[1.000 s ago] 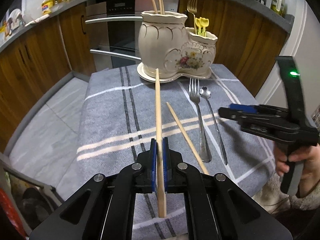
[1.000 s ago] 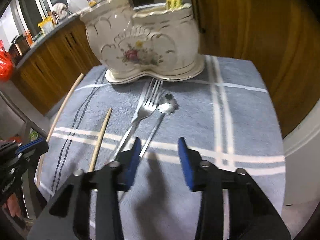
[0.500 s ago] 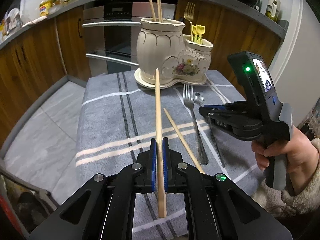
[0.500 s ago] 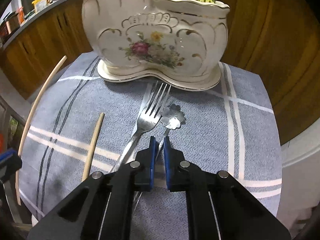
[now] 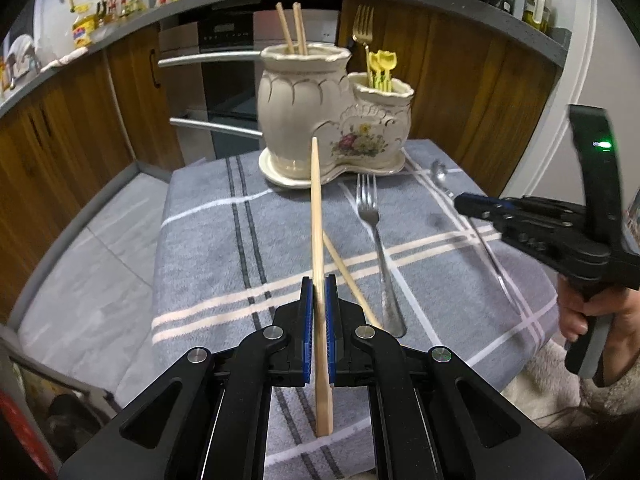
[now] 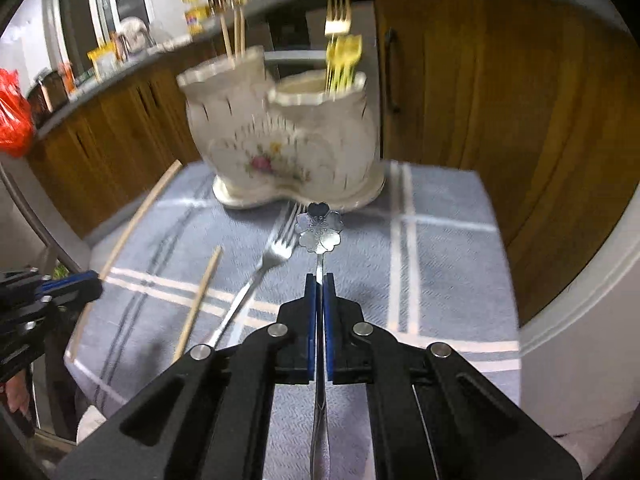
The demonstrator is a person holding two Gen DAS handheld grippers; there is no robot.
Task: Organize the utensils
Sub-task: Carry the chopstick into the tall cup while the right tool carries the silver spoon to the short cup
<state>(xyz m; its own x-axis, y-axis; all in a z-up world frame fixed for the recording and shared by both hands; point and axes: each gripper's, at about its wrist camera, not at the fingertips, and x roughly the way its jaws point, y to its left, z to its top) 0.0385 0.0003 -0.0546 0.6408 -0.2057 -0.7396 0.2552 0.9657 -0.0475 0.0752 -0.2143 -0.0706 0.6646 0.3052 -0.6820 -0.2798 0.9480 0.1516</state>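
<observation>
Your desk [image 5: 208, 248], under its grey checked cloth, carries the cream ceramic holder [image 5: 332, 120] at twelve o'clock, tall pot left, short pot right. Your left hand-held gripper [image 5: 317, 312] is clamped tight on a chopstick [image 5: 317, 216] aimed at it; a second chopstick [image 5: 348, 276] and a fork [image 5: 378, 248] lie just right. Your right hand-held gripper [image 6: 319, 312] pinches the flower-bowled spoon [image 6: 319, 229] by its thin handle. That slim grip could let the spoon swivel or slip, and both long utensils converging on one holder may clash or knock it.

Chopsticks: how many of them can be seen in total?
4. Two stand in the taller pot, one is held in the left claw, one lies on the cloth.
</observation>
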